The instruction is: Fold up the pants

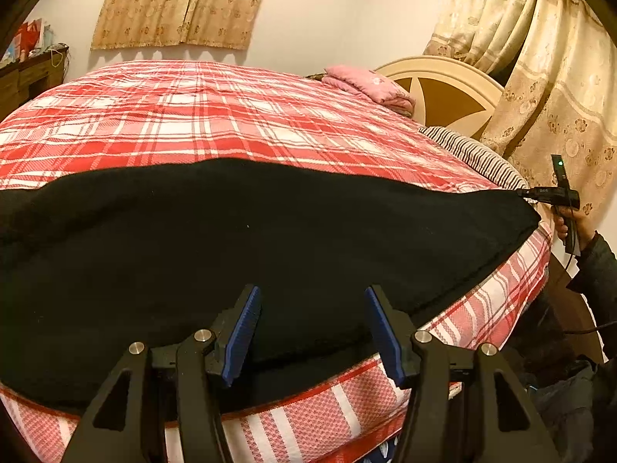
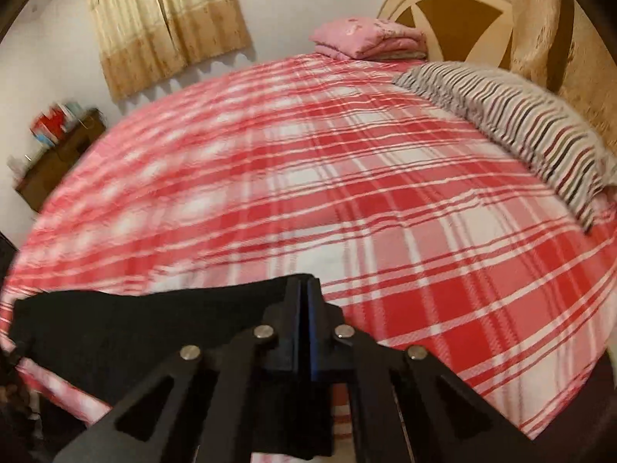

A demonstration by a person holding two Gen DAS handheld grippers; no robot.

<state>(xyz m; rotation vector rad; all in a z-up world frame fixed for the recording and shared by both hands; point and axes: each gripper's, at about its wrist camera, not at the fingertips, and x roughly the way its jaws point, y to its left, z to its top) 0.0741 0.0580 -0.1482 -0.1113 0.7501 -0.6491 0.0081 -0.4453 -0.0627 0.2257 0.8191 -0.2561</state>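
Black pants (image 1: 270, 231) lie spread across the near side of the red plaid bed (image 1: 231, 115), reaching its front edge. My left gripper (image 1: 312, 308) hangs open just above the pants by that edge, its blue pads (image 1: 243, 332) wide apart and holding nothing. In the right wrist view the right gripper (image 2: 307, 285) is shut, and the pants' (image 2: 135, 320) far corner runs straight into its tips. The left wrist view shows the same right gripper (image 1: 526, 193) at the pants' right corner, held by a hand (image 1: 570, 223).
A striped pillow (image 2: 520, 123) and a folded pink blanket (image 2: 366, 38) lie near the cream headboard (image 2: 455, 0). Patterned curtains (image 1: 540, 96) hang to the right of the bed. A wooden dresser (image 2: 58, 162) stands at the far left. Bare plaid bedspread (image 2: 347, 193) stretches beyond the pants.
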